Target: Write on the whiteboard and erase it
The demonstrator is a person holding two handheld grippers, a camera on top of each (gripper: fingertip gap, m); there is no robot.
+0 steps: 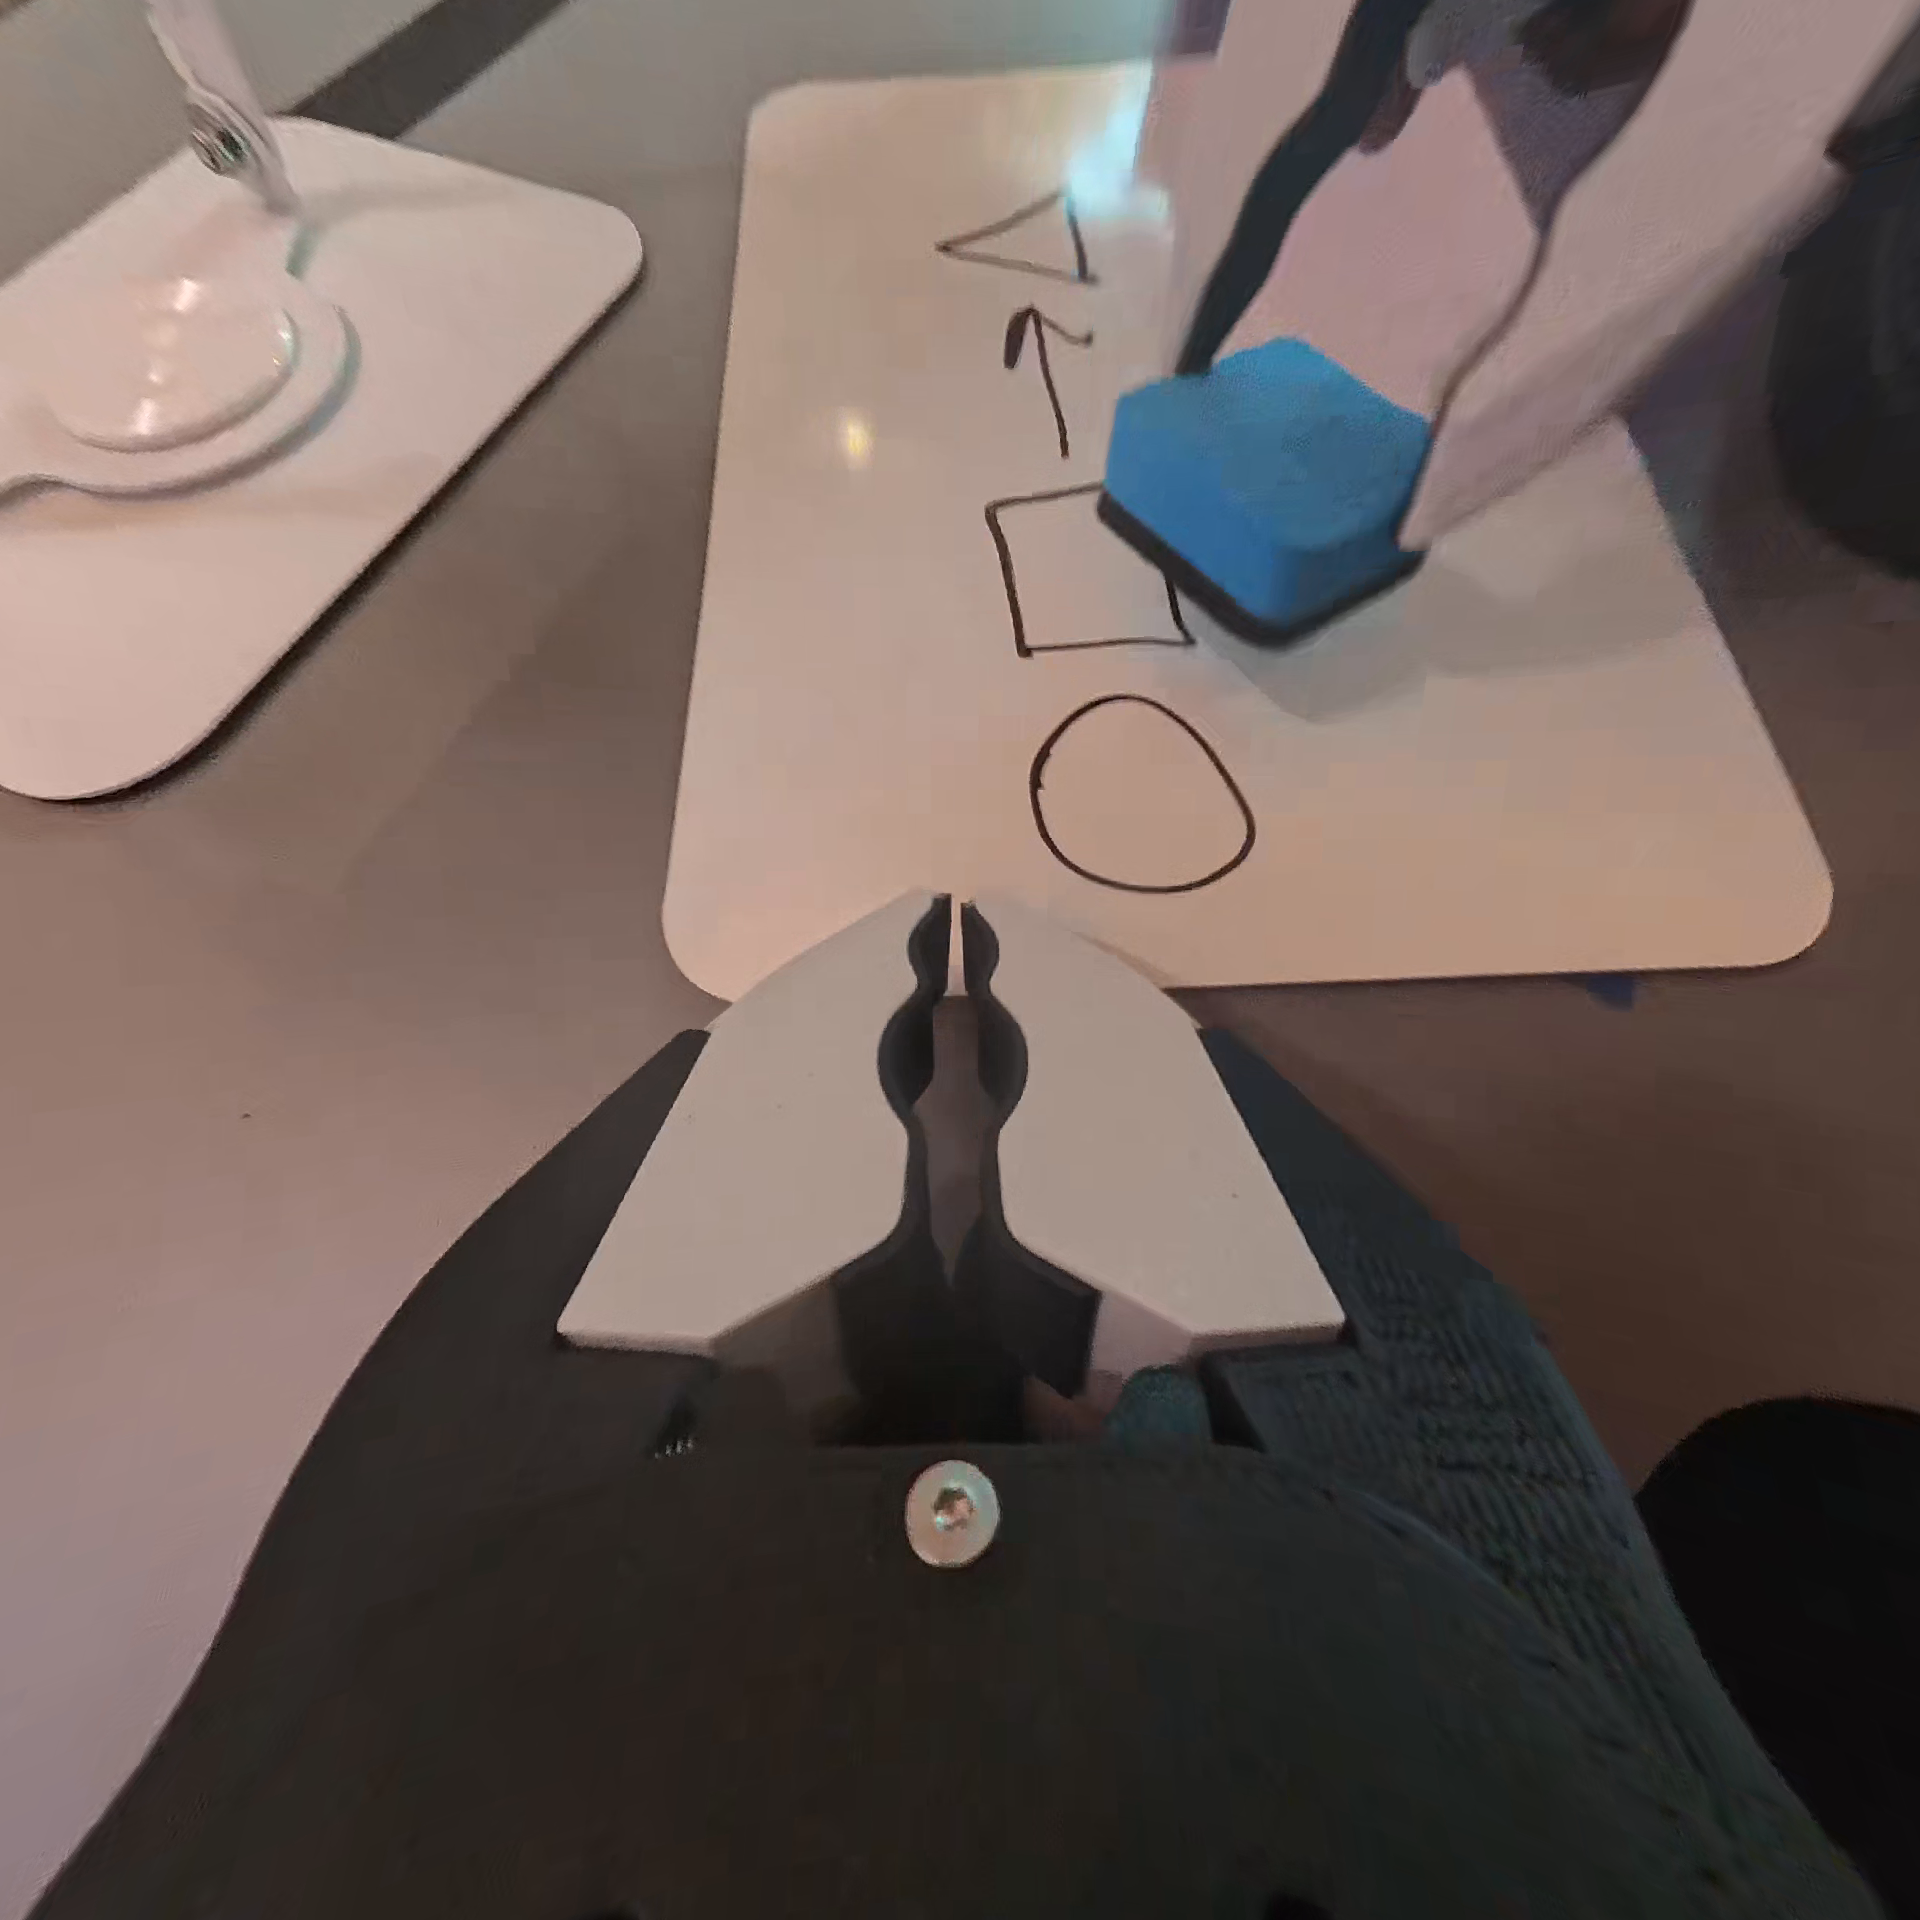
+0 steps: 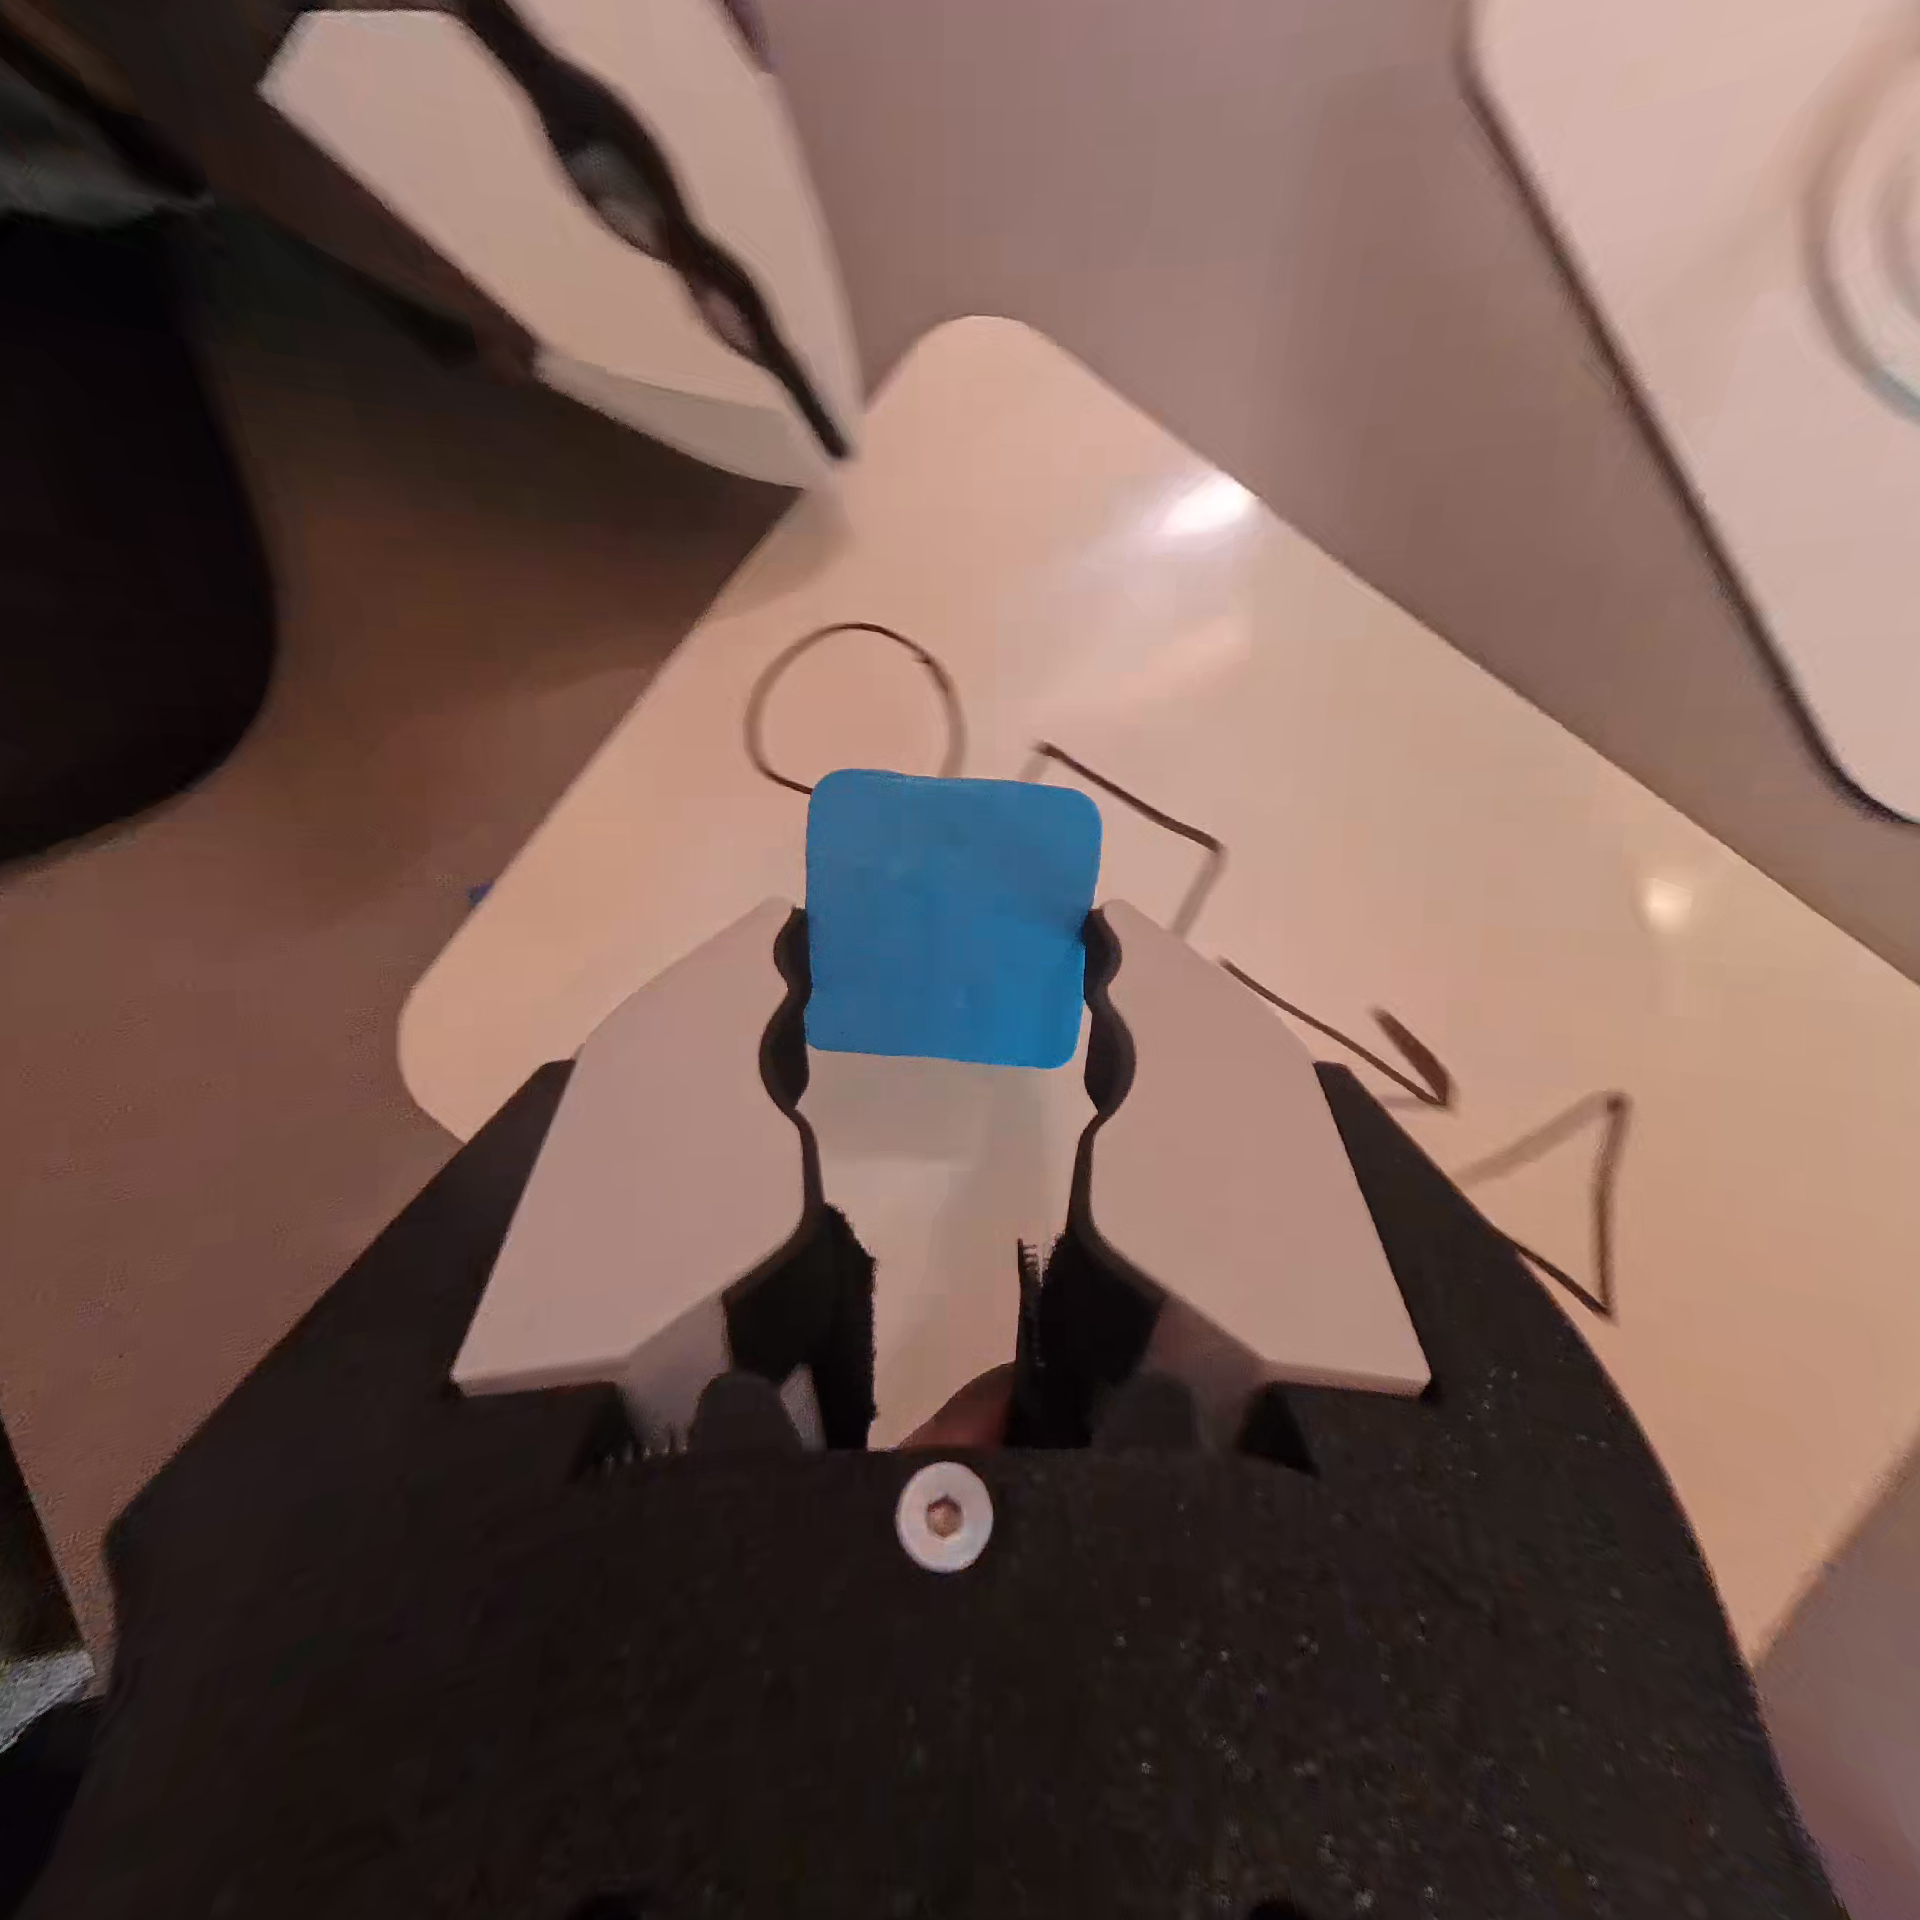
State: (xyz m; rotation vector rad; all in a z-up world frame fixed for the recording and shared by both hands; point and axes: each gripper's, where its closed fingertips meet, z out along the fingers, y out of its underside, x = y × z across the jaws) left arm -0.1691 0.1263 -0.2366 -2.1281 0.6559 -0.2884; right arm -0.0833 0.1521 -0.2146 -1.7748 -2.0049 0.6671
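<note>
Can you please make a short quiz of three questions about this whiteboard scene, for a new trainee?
1. True or false: the right gripper is shut on the blue eraser.
2. Which drawing does the eraser overlap in the left wrist view? A) the circle B) the square C) the triangle
3. Fill in: the left gripper is ____ and holds nothing, its tips over the near edge of the whiteboard.

Key
1. True: both fingers press the eraser's sides.
2. B: the eraser covers the square's corner; circle and triangle are whole.
3. Shut: the tips nearly touch.
</note>
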